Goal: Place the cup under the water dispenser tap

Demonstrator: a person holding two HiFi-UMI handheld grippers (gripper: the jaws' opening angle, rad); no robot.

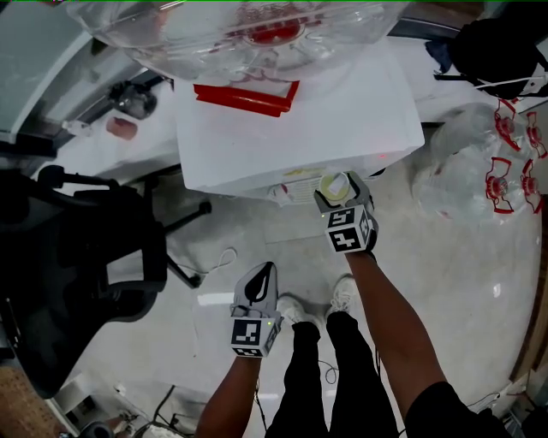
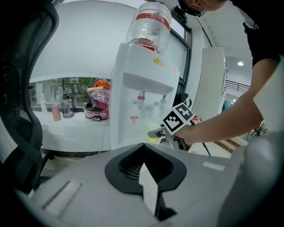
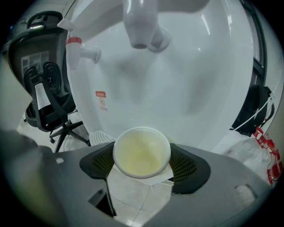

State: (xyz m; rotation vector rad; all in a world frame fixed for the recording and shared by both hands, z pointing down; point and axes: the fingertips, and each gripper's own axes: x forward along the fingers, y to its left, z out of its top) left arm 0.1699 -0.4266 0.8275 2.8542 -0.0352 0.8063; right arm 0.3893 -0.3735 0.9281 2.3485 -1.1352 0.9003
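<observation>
A white paper cup [image 3: 142, 152], pale yellow inside, sits upright between the jaws of my right gripper [image 3: 143, 170], which is shut on it. It hangs just in front of the white water dispenser [image 1: 291, 120], below the white tap [image 3: 140, 26]; a red-collared tap [image 3: 80, 51] is to the left. The ribbed drip tray [image 3: 101, 135] shows behind the cup's left side. From above, the cup [image 1: 334, 186] and right gripper [image 1: 338, 195] are at the dispenser's front edge. My left gripper [image 1: 259, 282] hangs lower and nearer me, shut and empty [image 2: 144, 168].
A black office chair [image 1: 77, 257] stands left of the dispenser. Clear bags of empty bottles [image 1: 497, 171] lie on the floor to the right. A big water bottle [image 1: 248, 26] tops the dispenser. The person's shoes [image 1: 317, 299] are on the floor below.
</observation>
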